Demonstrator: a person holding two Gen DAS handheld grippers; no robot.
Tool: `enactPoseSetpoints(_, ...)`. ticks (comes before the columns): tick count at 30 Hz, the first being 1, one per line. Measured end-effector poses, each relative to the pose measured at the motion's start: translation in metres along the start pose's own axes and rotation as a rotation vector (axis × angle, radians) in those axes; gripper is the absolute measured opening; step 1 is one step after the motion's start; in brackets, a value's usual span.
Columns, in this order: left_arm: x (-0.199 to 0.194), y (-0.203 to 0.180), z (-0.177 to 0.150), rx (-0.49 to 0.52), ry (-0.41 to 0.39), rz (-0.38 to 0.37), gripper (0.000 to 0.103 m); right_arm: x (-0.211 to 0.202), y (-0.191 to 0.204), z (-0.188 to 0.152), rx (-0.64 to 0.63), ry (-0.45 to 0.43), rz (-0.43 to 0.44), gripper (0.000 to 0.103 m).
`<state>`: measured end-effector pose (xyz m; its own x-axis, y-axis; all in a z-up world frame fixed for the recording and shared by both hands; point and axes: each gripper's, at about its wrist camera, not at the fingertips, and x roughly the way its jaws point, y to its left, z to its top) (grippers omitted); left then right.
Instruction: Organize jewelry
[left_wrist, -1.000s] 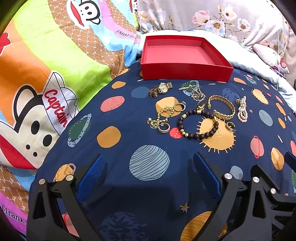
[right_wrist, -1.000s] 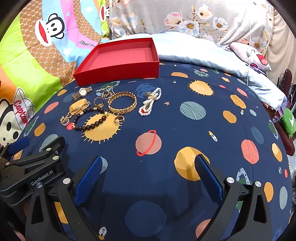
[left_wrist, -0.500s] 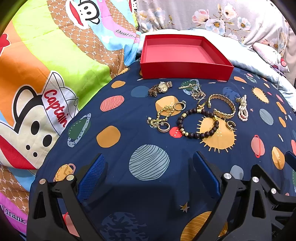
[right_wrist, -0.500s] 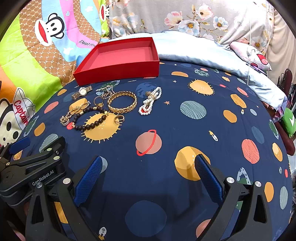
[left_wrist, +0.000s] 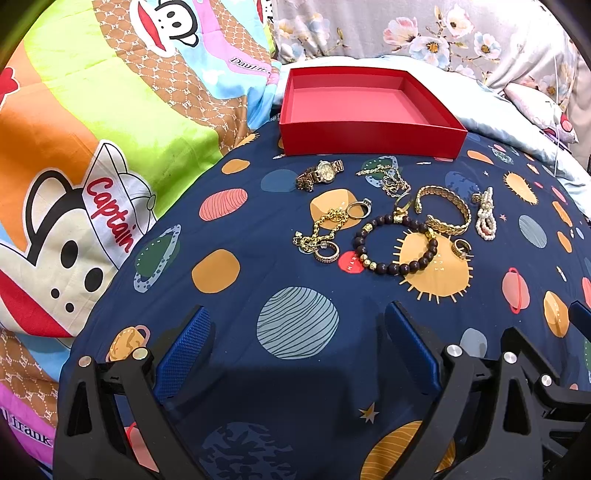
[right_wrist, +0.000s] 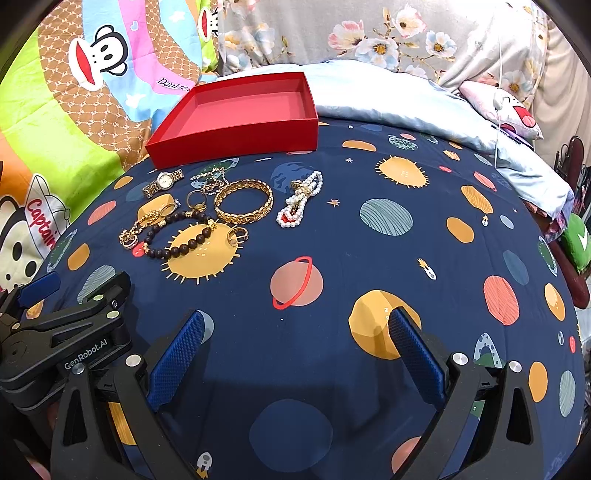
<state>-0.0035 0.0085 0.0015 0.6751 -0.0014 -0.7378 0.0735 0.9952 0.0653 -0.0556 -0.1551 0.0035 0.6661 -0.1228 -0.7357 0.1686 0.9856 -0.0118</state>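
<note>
- The left gripper (left_wrist: 297, 326) is open wide. Nothing is between its blue fingers (left_wrist: 184, 345). It sits low over the dark blue planet sheet (left_wrist: 258, 206).
- The right gripper (right_wrist: 295, 332) is open wide too, and it holds nothing.
- The red box (left_wrist: 369, 138) sits at the far edge of the sheet. Nothing is in it.
- All the jewelry lies on the sheet, just in front of the box.
- A gold watch (left_wrist: 320, 174) lies closest to the box, on the left.
- A dark bead bracelet (left_wrist: 395, 244) lies on a yellow sun picture.
- A gold bangle (left_wrist: 445, 214) touches the bead bracelet.
- A white pearl bracelet (left_wrist: 485, 214) lies to the right of the bangle.
- A gold chain (left_wrist: 325, 227) and some rings lie to the left of the beads.
- A monkey blanket (left_wrist: 92, 147) lies on the left side.
</note>
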Motion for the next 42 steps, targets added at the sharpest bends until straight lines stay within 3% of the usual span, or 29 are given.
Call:
enactPoseSetpoints(35, 0.002, 0.001, -0.002, 0.004, 0.021, 0.008, 0.093, 0.007, 0.001, -0.004, 0.006, 0.034, 0.005, 0.098)
enactPoseSetpoints(42, 0.001, 0.021, 0.0, -0.038, 0.036, -0.022, 0.095, 0.013, -0.002, 0.023, -0.013, 0.042, 0.009, 0.098)
